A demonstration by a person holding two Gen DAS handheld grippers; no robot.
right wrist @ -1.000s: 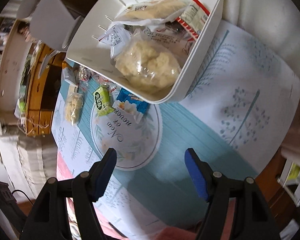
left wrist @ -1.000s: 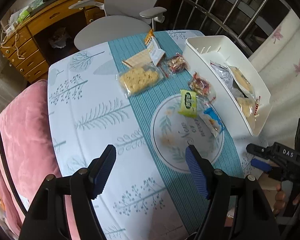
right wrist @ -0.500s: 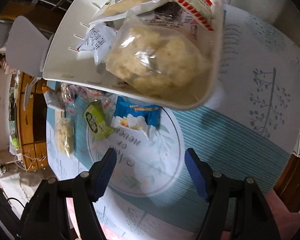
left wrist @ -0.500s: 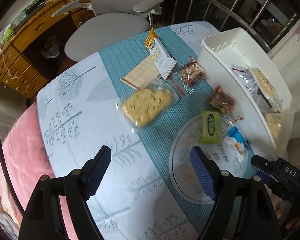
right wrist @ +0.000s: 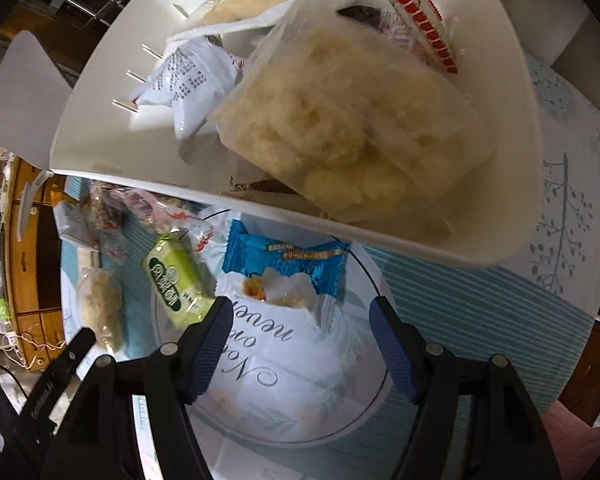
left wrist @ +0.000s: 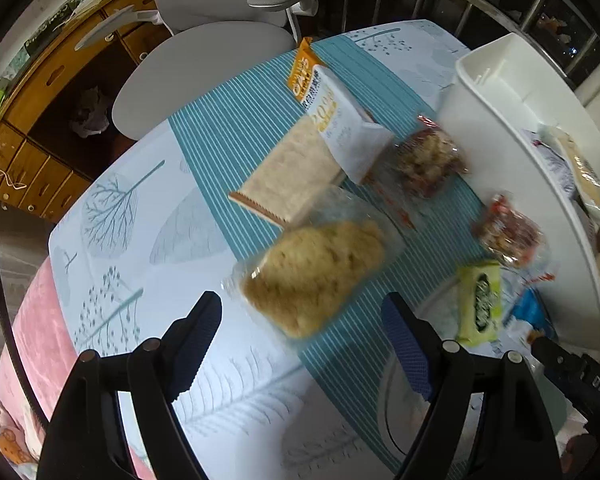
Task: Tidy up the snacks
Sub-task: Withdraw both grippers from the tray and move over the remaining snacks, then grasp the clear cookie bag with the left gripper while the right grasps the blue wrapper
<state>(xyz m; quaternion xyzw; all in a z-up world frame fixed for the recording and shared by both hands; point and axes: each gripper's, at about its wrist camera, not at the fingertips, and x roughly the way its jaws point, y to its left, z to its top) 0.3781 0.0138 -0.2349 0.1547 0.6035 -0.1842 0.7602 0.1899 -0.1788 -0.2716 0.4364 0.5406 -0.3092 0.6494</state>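
My left gripper [left wrist: 302, 342] is open and empty, just short of a clear bag of yellow cakes [left wrist: 312, 272] on the teal runner. Beyond it lie a flat cracker pack [left wrist: 288, 176], an orange-and-white pack [left wrist: 332, 116], two nut packs [left wrist: 428, 160] [left wrist: 508, 232] and a green pack [left wrist: 480, 300]. My right gripper [right wrist: 302, 340] is open and empty, over a blue-and-white snack pack [right wrist: 284, 272]; the green pack [right wrist: 174, 280] lies to its left. The white bin [right wrist: 512, 184] holds several snacks, including a clear bag of pale cakes [right wrist: 352, 128].
A grey office chair [left wrist: 204, 60] stands at the table's far edge, a wooden desk [left wrist: 48, 92] behind it. A pink cushion [left wrist: 32, 320] lies at the table's left edge. The white bin [left wrist: 496, 92] stands on the right side of the table.
My left gripper has moved forward and down toward the bag of yellow cakes. My right gripper has moved closer to the blue-and-white pack below the bin. Both stay open.
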